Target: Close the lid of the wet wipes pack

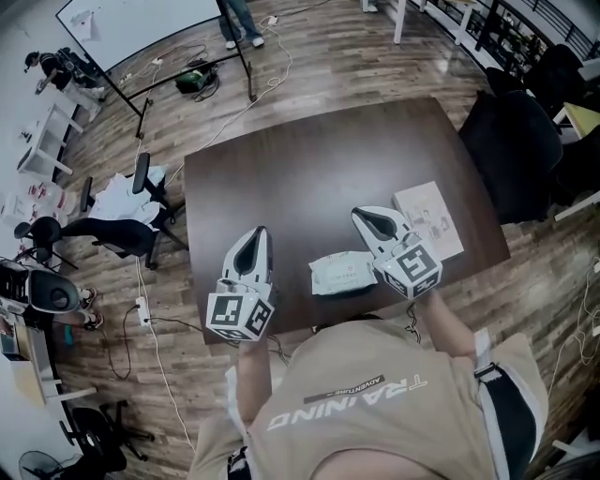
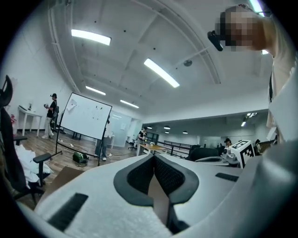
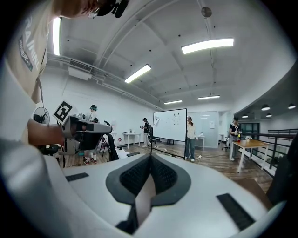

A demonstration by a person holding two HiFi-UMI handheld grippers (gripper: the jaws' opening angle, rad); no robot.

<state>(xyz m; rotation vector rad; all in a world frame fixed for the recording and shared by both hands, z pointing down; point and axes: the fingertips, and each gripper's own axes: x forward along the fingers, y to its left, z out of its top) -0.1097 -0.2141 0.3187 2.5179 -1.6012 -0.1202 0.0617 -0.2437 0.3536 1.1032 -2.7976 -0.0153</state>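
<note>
Head view looks down on a dark table (image 1: 309,169) and is the only view that shows the pack (image 1: 342,274). It lies flat close to the near edge, between the two grippers. Whether its lid is up or down is too small to tell. The left gripper (image 1: 261,232) is to the left of the pack, clear of it. The right gripper (image 1: 359,214) is just beside the pack's right end, its tips pointing far-left. A pale booklet (image 1: 428,220) lies on the table right of that gripper. A chair (image 1: 127,230) stands on the floor left of the table, and a whiteboard (image 1: 141,23) is far left.

Left gripper view gives what the overhead angle cannot. The left gripper (image 2: 152,155) has its jaws pressed together at the tips with nothing between them. It looks level across the room to the whiteboard (image 2: 86,115). The right gripper's marker cube (image 2: 243,151) shows at the right.

Right gripper view shows the right gripper (image 3: 150,155) likewise closed and empty. The left gripper (image 3: 86,128) is at the left and the whiteboard (image 3: 170,124) straight beyond.
</note>
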